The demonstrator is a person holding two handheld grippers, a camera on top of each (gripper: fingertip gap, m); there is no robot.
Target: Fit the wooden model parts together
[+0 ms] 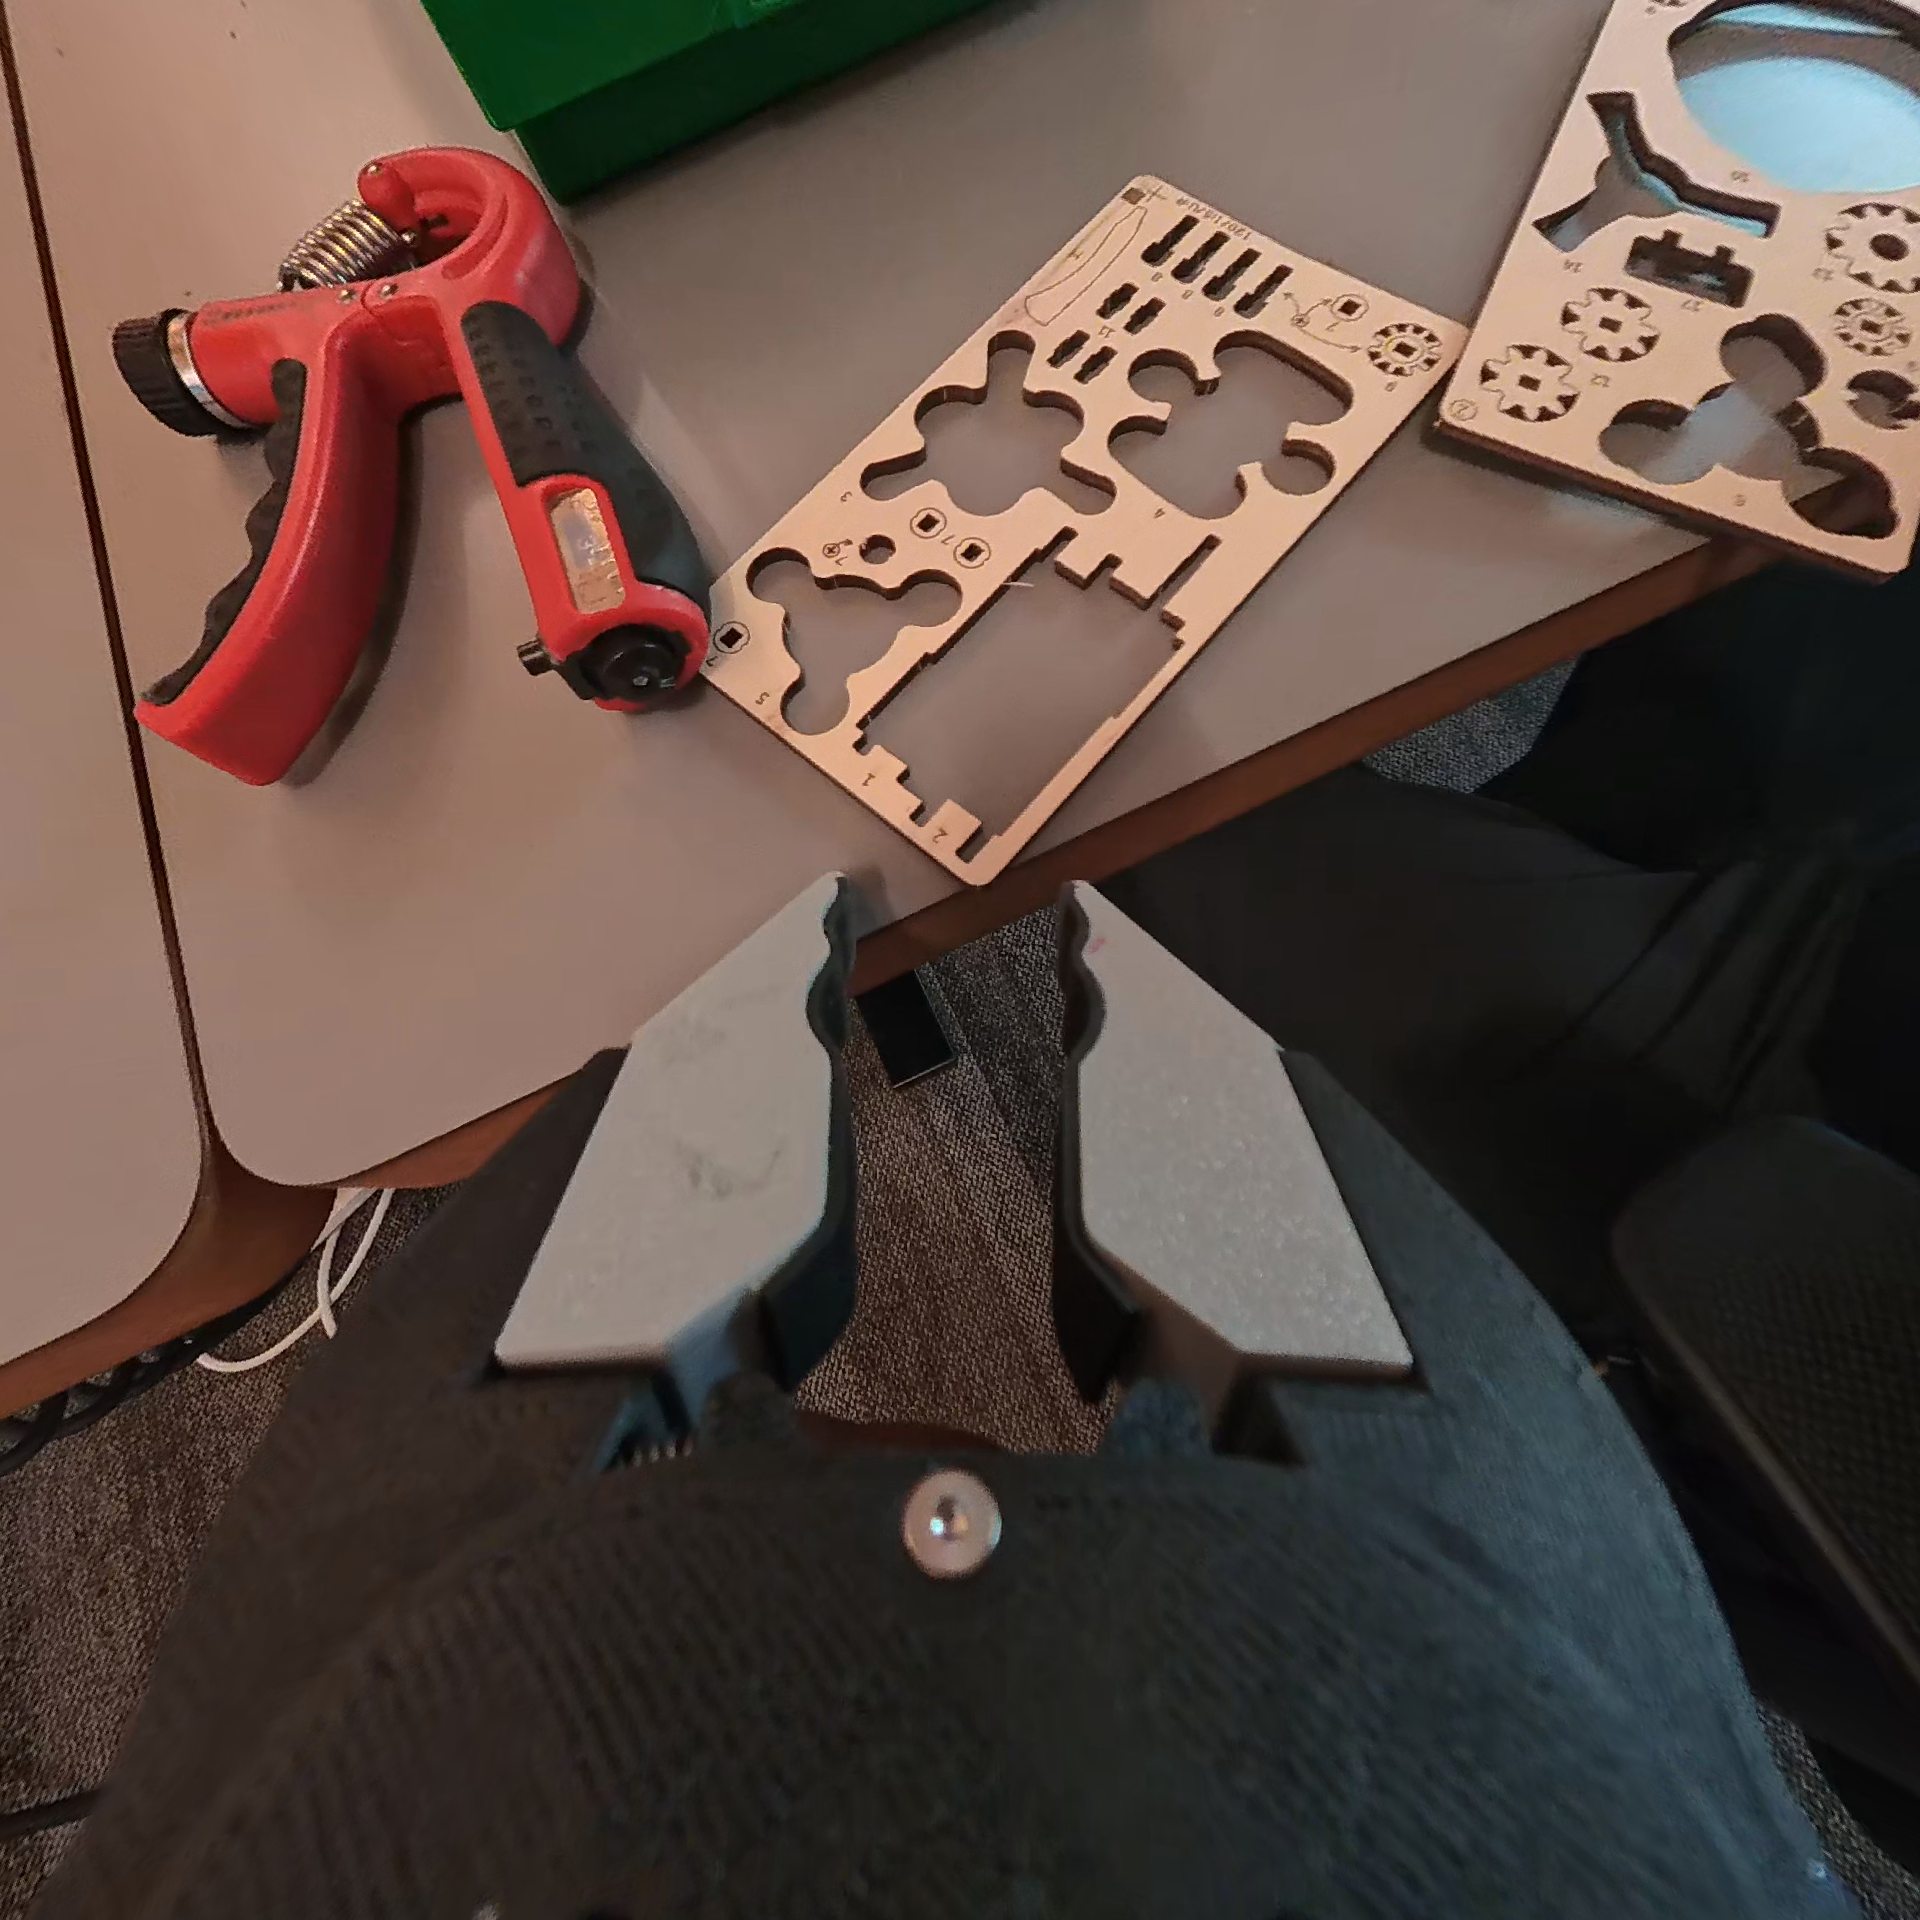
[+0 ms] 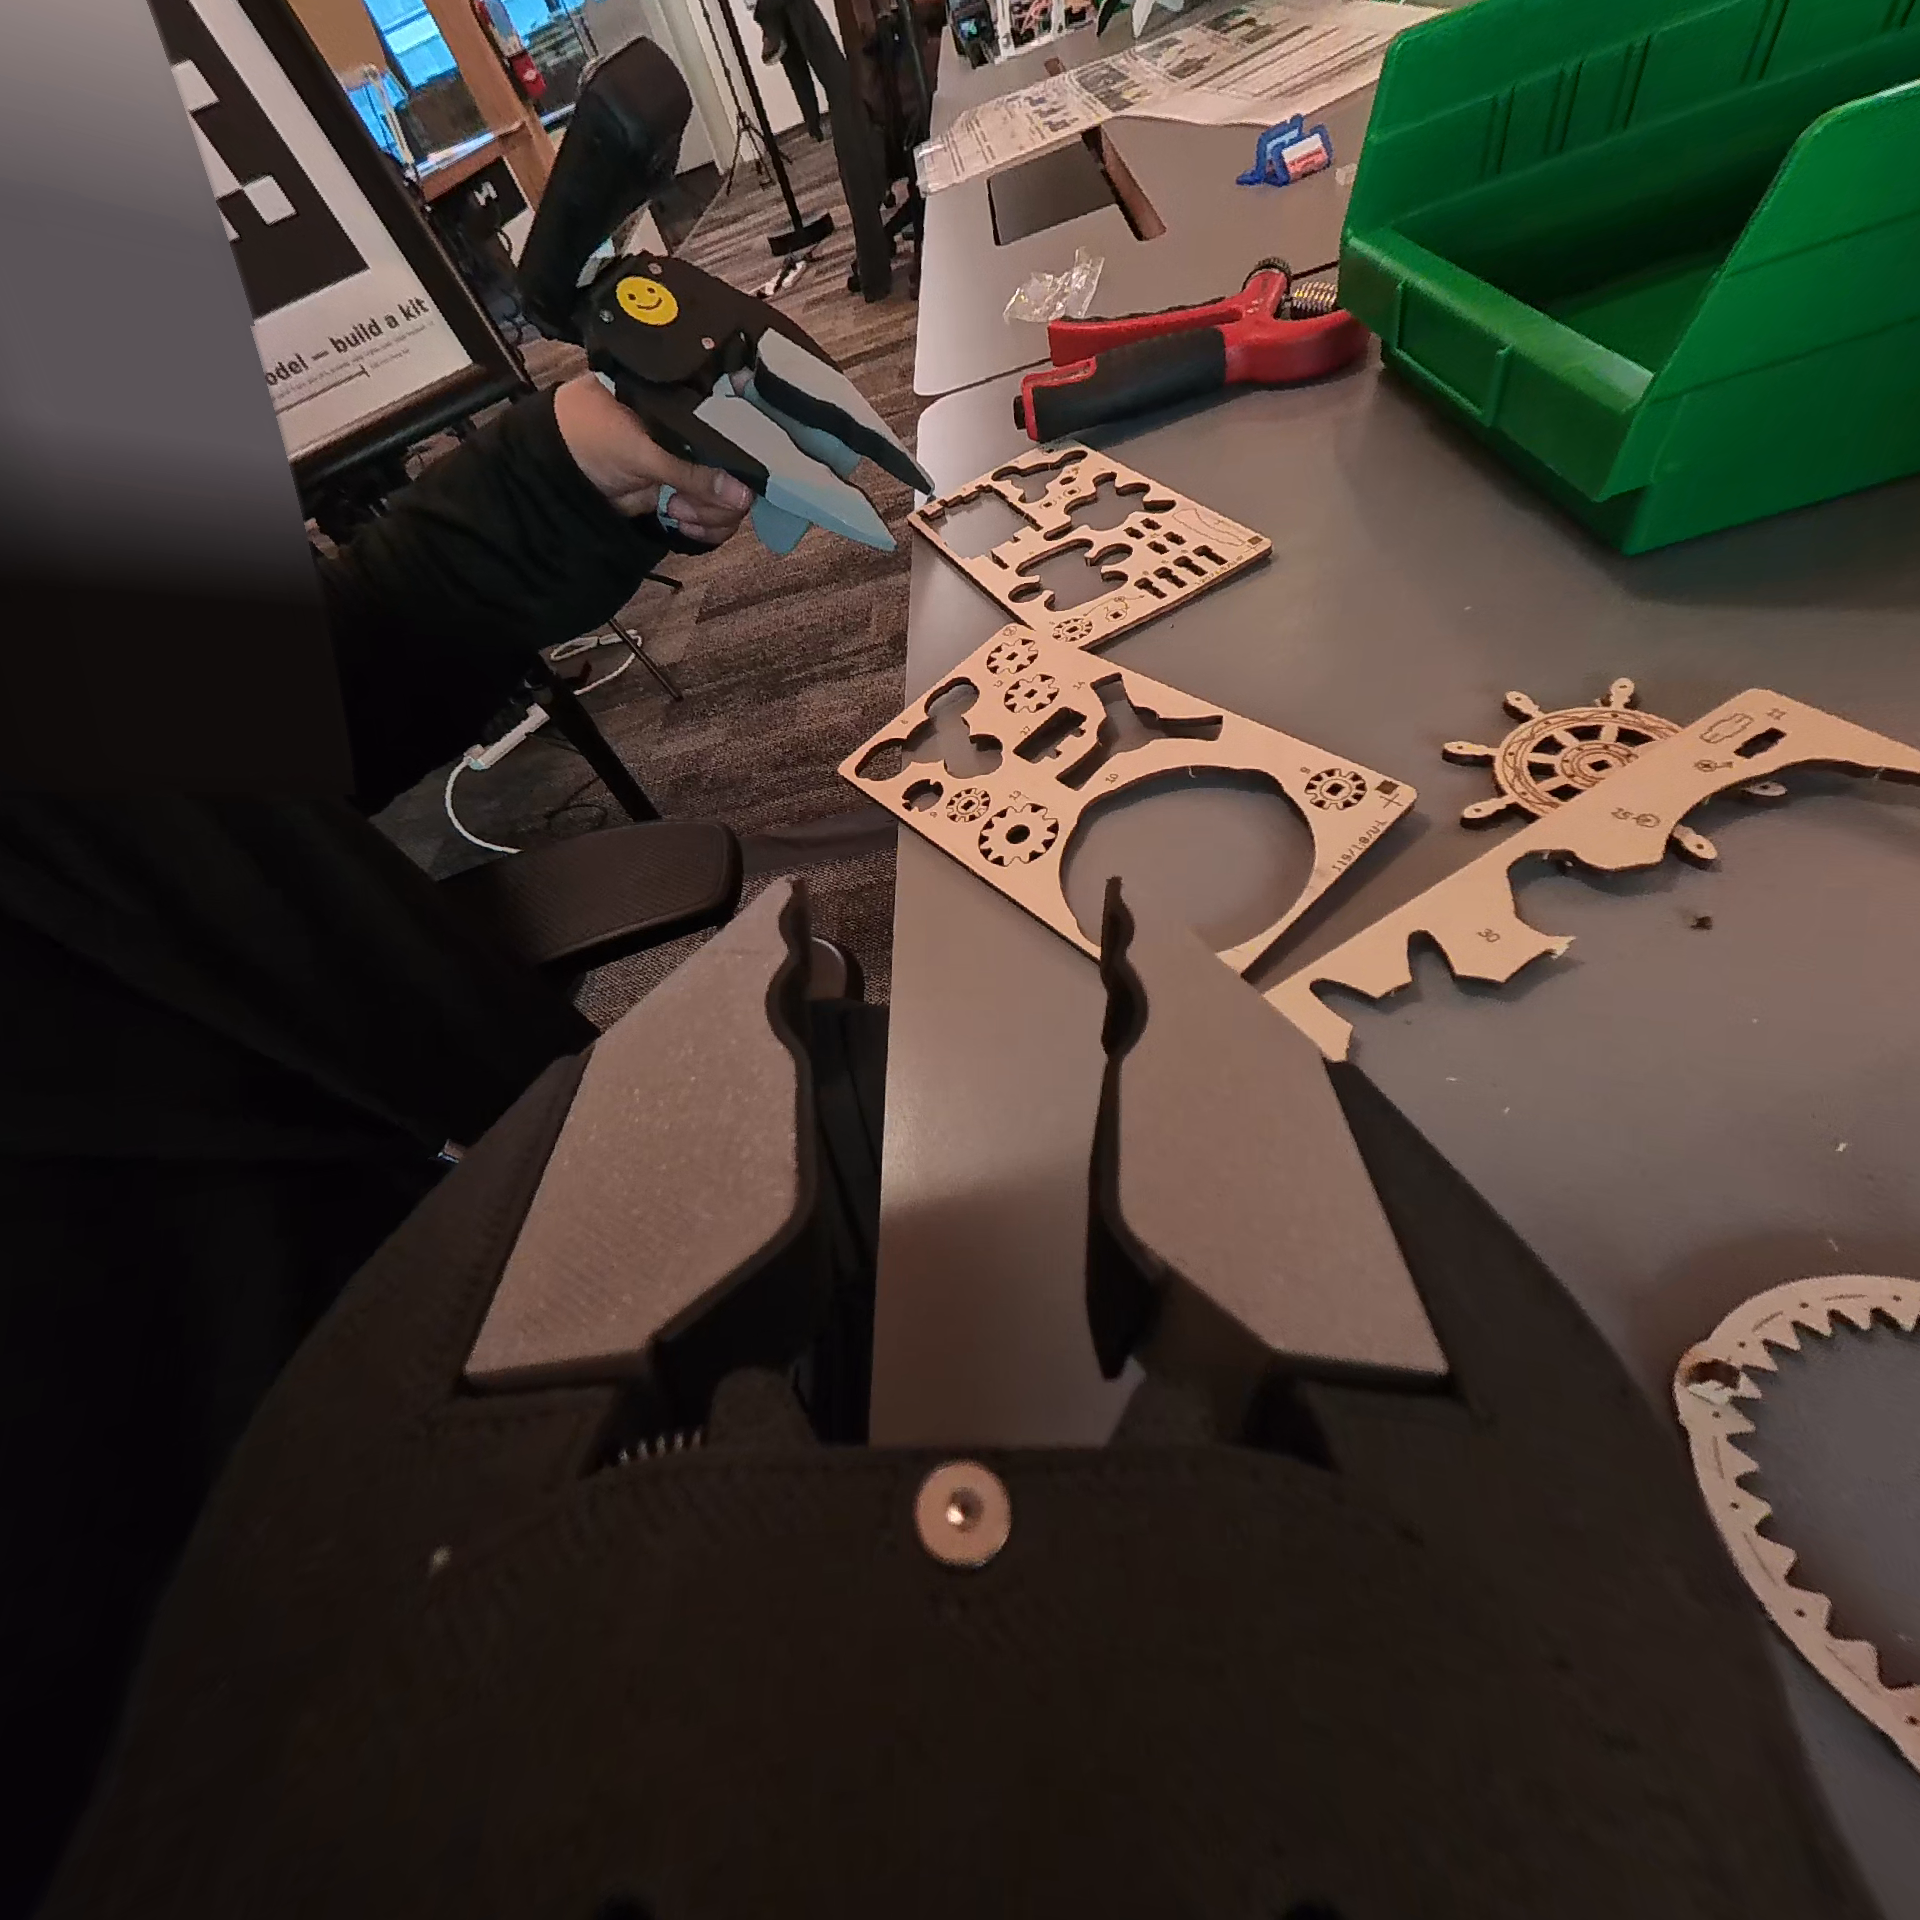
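Observation:
Several laser-cut wooden sheets lie on the grey table. A punched-out sheet (image 1: 1049, 530) lies near the table edge, just beyond my open, empty left gripper (image 1: 956, 904); it also shows in the right wrist view (image 2: 1091, 540). A second sheet with gears and a round hole (image 1: 1704, 301) lies to its right and shows in front of my right gripper (image 2: 1132, 790). My right gripper (image 2: 951, 904) is open and empty over the table's left edge. A wooden ship's wheel (image 2: 1569, 758), a broken sheet strip (image 2: 1538, 883) and a toothed ring (image 2: 1808, 1507) lie to the right. The left gripper (image 2: 904, 509) is seen held in a hand.
A red and black hand-grip trainer (image 1: 416, 457) lies on the table left of the sheets, also in the right wrist view (image 2: 1184, 358). Green plastic bins (image 2: 1652, 260) stand at the back right. A black chair armrest (image 2: 613, 883) sits beside the table edge (image 1: 1247, 790). Some 35 centimeters of space lies between my two pairs of fingers. To reach the wooden ship's wheel (image 2: 1569, 758) in a straight line is about 15 centimeters for my right fingers, about 30 centimeters for my left.

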